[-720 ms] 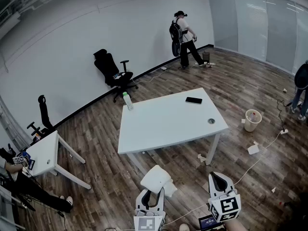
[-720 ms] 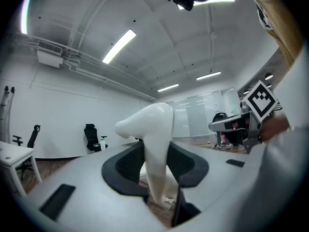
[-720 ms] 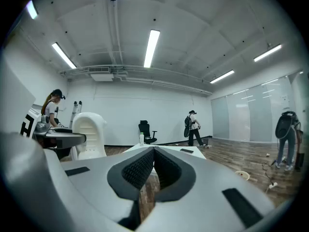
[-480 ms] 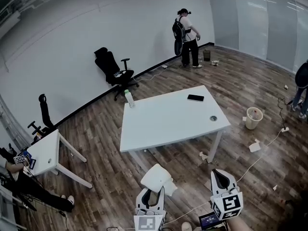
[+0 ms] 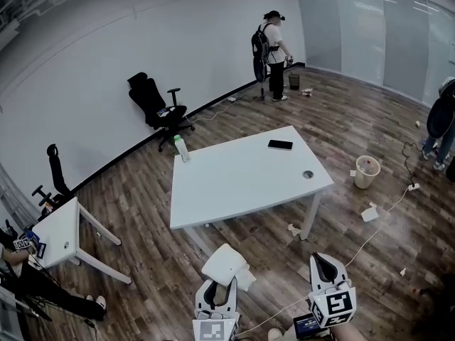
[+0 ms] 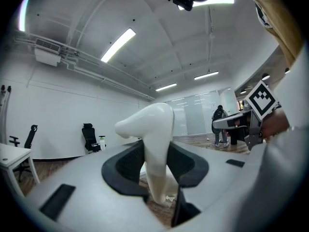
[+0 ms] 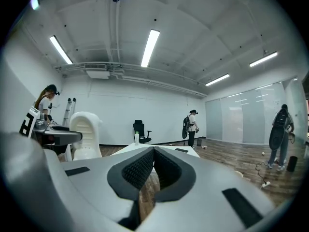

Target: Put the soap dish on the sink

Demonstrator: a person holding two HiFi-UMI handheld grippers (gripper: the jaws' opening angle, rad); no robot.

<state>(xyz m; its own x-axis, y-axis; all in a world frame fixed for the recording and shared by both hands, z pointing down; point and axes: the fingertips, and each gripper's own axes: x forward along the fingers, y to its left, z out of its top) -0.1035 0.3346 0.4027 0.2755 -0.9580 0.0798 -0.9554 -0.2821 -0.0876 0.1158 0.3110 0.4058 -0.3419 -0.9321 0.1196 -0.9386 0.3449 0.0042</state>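
**Left tool** [image 5: 217, 290], held level: jaws clenched on the white soap dish [image 5: 227, 264], pads pressing its lower part from both sides. Dish upright between the pads, its broad curved end rising above and beyond the jaw tips, clear of any surface.

**Right tool** [image 7: 153, 152], just to the right of the left one and apart from it: jaws brought together, pads meeting, nothing between them.

**Ahead of both tools, well apart:** white worktop [image 5: 242, 180] on the wood floor [image 5: 142, 212]. On it, a bottle [image 5: 180, 148] at the far left corner and a dark phone [image 5: 280, 145] toward the far right.

**Beyond the worktop, ahead and left of the tools:** black office chair [image 5: 153, 101] by the white wall.

**Farther ahead:** standing person with a backpack [image 5: 270, 45].

**Ahead and right of the right tool:** pale waste bin [image 5: 367, 171] on the floor.

**Far left of the left tool:** smaller worktop [image 5: 60, 229].
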